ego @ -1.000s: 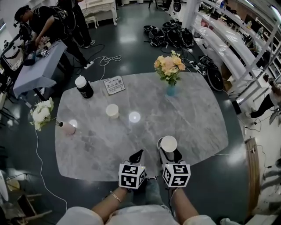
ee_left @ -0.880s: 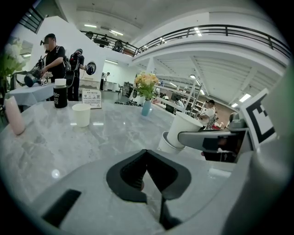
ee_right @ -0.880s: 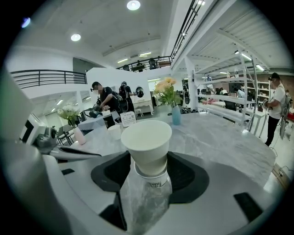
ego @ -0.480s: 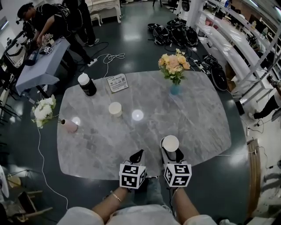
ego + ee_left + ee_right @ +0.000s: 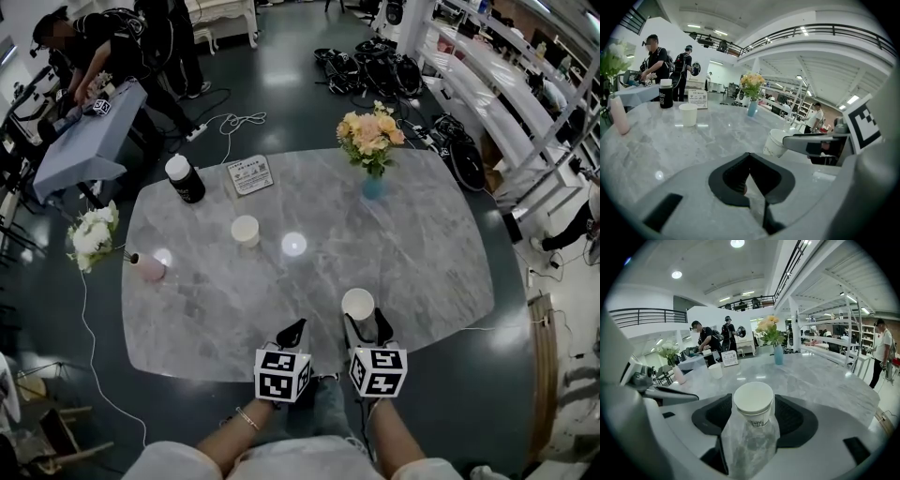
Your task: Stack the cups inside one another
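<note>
One white paper cup (image 5: 245,230) stands upright on the grey marble table (image 5: 422,253), left of centre; it also shows in the left gripper view (image 5: 688,114). A second white cup (image 5: 358,304) sits near the table's front edge between the jaws of my right gripper (image 5: 361,321), which is shut on it. From the right gripper view the cup (image 5: 753,399) fills the gap of that gripper (image 5: 753,411), mouth towards the camera. My left gripper (image 5: 292,330) is beside it on the left, shut with nothing in it, its tips (image 5: 750,154) meeting. The held cup (image 5: 776,143) looks tilted there.
A black bottle with a white cap (image 5: 185,180) and a sign card (image 5: 248,175) stand at the far left. A blue vase of flowers (image 5: 372,187) stands at the back. A pink bottle (image 5: 147,269) and white flowers (image 5: 91,239) are at the left edge. People work at a side table (image 5: 80,141).
The right gripper and its cup have shifted slightly to the left along the table's front edge. The left gripper and the standing cup have stayed put.
</note>
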A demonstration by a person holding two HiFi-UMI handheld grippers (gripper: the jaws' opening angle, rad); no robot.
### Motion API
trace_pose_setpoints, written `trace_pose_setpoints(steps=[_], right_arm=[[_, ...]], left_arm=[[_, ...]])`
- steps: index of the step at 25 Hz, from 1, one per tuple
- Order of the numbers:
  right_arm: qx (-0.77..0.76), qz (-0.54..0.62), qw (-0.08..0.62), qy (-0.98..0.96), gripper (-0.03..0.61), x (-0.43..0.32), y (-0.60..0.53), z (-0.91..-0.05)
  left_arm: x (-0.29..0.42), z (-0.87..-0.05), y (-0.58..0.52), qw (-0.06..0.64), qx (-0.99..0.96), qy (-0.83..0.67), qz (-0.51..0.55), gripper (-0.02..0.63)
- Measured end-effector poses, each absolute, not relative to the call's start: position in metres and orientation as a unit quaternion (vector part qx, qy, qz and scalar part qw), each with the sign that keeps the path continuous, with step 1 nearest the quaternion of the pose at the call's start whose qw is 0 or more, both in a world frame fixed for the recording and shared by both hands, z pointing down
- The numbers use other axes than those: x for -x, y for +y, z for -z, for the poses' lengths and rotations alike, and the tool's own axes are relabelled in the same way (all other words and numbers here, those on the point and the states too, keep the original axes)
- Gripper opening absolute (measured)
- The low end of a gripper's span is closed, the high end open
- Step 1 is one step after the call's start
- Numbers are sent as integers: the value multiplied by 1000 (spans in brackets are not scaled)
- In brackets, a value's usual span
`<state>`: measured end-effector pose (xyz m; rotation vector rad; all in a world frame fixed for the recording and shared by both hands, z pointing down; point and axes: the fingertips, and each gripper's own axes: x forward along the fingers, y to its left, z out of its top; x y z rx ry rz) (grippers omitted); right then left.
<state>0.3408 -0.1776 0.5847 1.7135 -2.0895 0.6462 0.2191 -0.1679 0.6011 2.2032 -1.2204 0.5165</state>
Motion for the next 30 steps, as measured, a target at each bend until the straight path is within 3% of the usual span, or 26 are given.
trace_pose_setpoints(steps=[16,19,30], right_arm=[[-630,-211,145,-733,232,-348,-177,-558],[-640,-198,144,-729,147,-351,-176,-549],[-661,-170,125,-720,28,-360,-178,-518]], left_arm=[[-215,-589,-168,275,-826,-457,-185,-3],[-215,-584,-168,272,-827,-457,-181,-3],[-213,-557,-176,250,-837,-459,-159,-3]])
